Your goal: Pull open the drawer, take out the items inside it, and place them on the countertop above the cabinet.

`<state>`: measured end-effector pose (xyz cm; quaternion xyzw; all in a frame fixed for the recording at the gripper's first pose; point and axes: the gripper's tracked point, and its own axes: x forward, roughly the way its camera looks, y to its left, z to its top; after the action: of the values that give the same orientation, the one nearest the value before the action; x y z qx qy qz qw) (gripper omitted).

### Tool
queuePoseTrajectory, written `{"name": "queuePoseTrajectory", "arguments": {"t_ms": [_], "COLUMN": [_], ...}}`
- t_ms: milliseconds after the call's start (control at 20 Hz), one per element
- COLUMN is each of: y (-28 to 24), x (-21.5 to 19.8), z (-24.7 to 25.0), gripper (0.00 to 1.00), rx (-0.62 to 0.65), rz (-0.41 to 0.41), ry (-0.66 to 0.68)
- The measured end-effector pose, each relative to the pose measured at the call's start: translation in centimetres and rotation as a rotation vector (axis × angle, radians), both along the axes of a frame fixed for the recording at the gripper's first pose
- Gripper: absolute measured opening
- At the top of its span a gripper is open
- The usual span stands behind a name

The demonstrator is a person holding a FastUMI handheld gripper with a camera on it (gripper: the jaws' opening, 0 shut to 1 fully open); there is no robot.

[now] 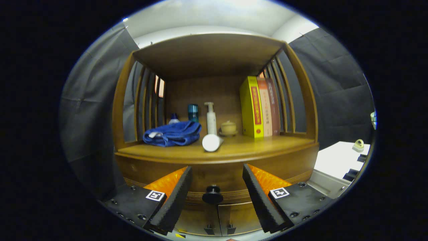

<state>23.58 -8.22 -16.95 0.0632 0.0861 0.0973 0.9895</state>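
My gripper (216, 182) stands open in front of a wooden cabinet. Its fingers flank a dark round drawer knob (212, 194), which sits between and just beyond them, untouched. The curved drawer front (217, 172) is closed. Above it the countertop (264, 144) carries a crumpled blue cloth (173, 134) and a white tube (212, 142) lying on its side with its end toward me. Nothing is between the fingers.
Further back on the countertop stand a white pump bottle (211, 118), a teal bottle (193, 112), a small lidded cup (228, 128) and several upright books (259, 107). Slatted sides and a wooden top enclose the shelf. Two lower doors (219, 219) sit under the drawer. A white table (337, 159) is at the right.
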Motion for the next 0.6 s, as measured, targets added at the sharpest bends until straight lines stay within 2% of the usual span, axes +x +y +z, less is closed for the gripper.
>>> {"name": "queuePoseTrajectory", "arguments": {"t_ms": [200, 450, 600], "y": [-2.0, -4.3, -5.1], "x": [-0.2, -2.7, -4.2], "z": [7.7, 15.9, 20.9], "gripper": [0.98, 0.98, 0.98], "rx": [0.016, 0.037, 0.055], "rz": [-0.046, -0.092, -0.091], "ry": [-0.100, -0.172, -0.198]}}
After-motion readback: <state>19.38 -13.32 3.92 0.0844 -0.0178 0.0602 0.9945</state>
